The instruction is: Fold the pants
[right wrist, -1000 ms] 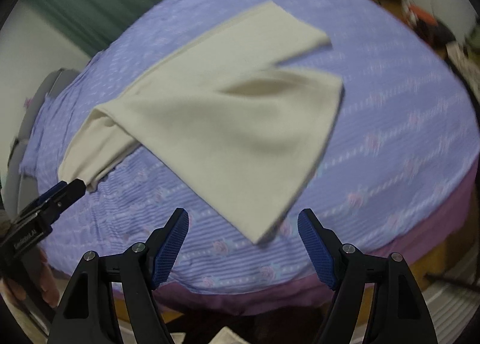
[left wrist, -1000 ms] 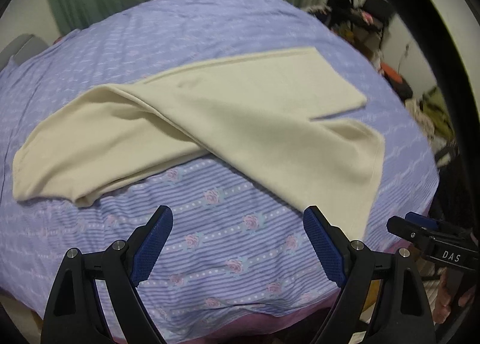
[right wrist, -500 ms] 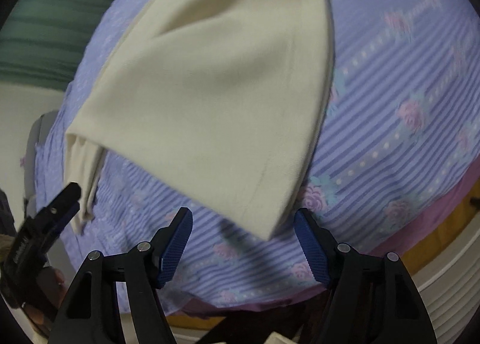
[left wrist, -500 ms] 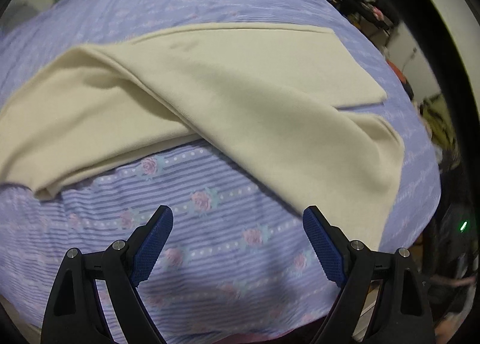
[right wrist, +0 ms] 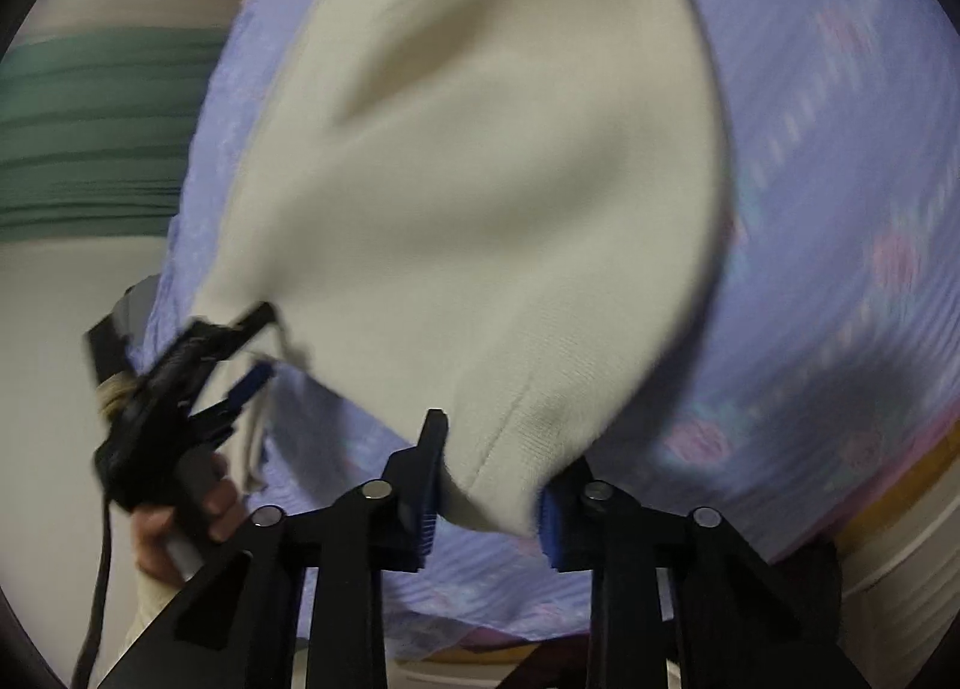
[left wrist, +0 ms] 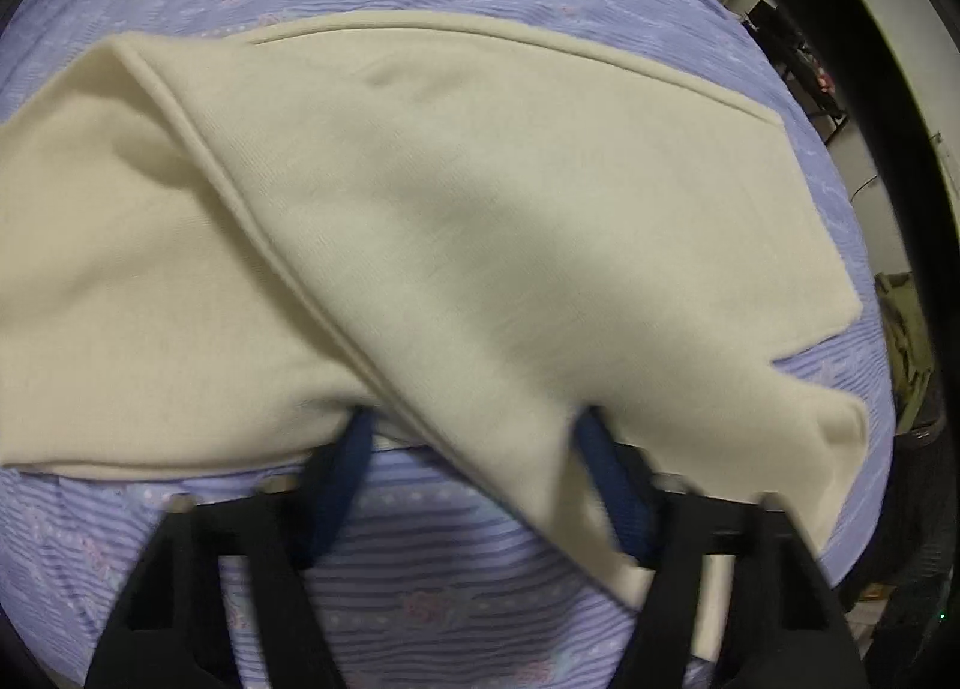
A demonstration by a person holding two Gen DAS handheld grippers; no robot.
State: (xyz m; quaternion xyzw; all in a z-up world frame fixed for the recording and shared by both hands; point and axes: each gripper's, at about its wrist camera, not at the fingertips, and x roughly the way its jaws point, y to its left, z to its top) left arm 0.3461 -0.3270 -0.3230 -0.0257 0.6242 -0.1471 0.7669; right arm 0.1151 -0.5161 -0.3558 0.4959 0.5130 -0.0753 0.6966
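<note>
Cream pants (left wrist: 480, 209) lie folded on a purple flowered bedsheet (left wrist: 420, 599). My left gripper (left wrist: 480, 431) has its blue fingers (left wrist: 351, 461) pushed in at the near folded edge. Cloth drapes over both tips and lies between the jaws, which are closing with a wide gap left. The right wrist view also shows this left gripper (right wrist: 264, 350), held by a hand (right wrist: 180, 515) at the pants' (right wrist: 480, 179) left end. My right gripper (right wrist: 489, 485) is closing on the nearest corner of the pants, and its pads (right wrist: 427, 485) touch the cloth on both sides.
The sheet (right wrist: 840, 149) drops off at the bed's near edge, above a yellow and white base (right wrist: 900, 479). Green curtains (right wrist: 90, 149) hang beyond the bed's far side. Dark furniture and clutter (left wrist: 804, 65) stand to the right of the bed.
Both grippers came down onto the pants. The left one slid in under the near folded edge and narrowed. The right one rolled and closed in on the corner.
</note>
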